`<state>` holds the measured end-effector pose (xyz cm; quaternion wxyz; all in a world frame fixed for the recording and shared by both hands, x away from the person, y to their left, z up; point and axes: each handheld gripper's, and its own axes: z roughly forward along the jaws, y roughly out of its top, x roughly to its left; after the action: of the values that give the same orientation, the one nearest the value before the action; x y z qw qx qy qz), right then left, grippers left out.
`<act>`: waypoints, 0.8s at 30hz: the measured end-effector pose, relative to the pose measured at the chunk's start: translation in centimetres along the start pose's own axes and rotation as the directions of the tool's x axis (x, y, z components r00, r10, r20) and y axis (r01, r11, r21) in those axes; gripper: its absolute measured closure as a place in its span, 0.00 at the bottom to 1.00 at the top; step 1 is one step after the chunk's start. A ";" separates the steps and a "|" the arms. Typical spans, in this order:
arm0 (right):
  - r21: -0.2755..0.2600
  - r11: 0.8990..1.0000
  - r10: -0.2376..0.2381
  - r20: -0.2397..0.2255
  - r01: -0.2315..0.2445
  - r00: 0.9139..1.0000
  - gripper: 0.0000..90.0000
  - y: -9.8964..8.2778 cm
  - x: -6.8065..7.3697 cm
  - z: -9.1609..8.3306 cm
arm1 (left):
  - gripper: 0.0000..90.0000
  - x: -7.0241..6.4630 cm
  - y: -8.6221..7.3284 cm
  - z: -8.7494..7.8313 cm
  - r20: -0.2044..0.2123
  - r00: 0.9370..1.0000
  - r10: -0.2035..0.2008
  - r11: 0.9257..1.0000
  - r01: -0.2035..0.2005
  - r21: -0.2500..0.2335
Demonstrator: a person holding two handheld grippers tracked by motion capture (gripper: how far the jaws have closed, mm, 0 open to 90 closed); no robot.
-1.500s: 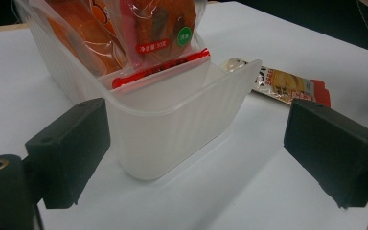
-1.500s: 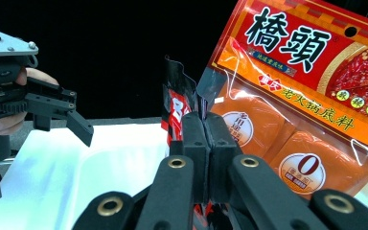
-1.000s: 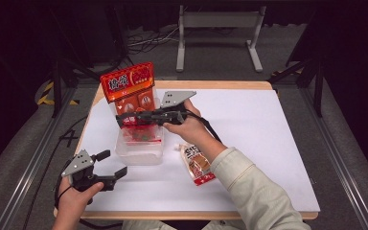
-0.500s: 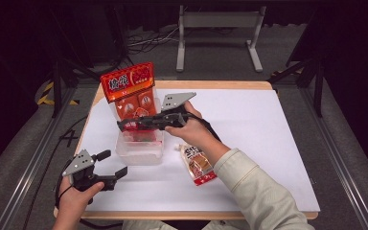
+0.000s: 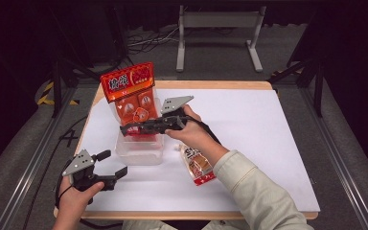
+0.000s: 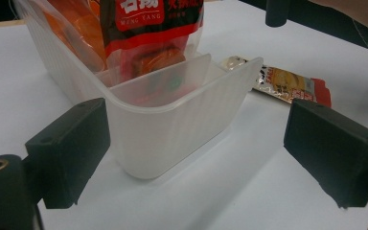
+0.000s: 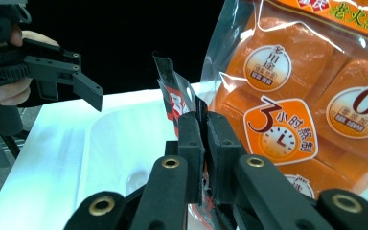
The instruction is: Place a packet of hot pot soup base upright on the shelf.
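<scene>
The left gripper (image 5: 109,163), jaws wide and empty, rests just before the clear plastic bin (image 6: 172,129). Inside, a red packet (image 7: 175,103) reading "MING YANG" sits pinched by the right gripper (image 7: 204,139), whose jaws have just been easing apart, beside an orange pouch (image 7: 287,110) marked "3".

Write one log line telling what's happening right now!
right tool: just opening, small red packet between jaws, over clear bin | left tool: open, idle | orange bag: in bin

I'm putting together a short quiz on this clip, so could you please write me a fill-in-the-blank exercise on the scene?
1. The right gripper is shut on a small red ____.
2. The big orange bag stands in the clear plastic ____.
3. The left gripper has its jaws ____.
4. The snack packet lies flat on the ____ table top.

Missing words: packet; container; open; white
</scene>
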<state>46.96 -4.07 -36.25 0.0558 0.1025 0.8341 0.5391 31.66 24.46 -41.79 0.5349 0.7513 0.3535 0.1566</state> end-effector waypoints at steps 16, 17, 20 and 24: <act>0.008 0.997 0.073 0.021 -0.073 0.997 0.90 -0.9 -0.9 0.2 | 0.10 0.0 -0.1 0.1 0.002 1.000 -0.012 1.000 0.012 0.002; 0.007 0.997 0.073 0.021 -0.073 0.997 0.89 -0.9 -0.9 0.2 | 0.10 0.0 -0.1 0.1 0.004 1.000 -0.009 1.000 0.009 0.004; 0.008 0.998 0.066 0.022 -0.066 0.998 0.81 -0.8 -0.7 0.2 | 0.10 0.1 -0.1 0.1 0.004 1.000 -0.008 1.000 0.008 0.002; -0.011 0.997 0.082 0.012 -0.082 0.997 0.70 -0.6 -0.5 -0.1 | 0.10 0.1 -0.1 0.2 0.007 1.000 -0.009 1.000 0.009 0.003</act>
<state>47.35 -4.53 -36.75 0.0392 0.1398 0.8260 0.5446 31.78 24.41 -41.92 0.5359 0.7509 0.3553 0.1509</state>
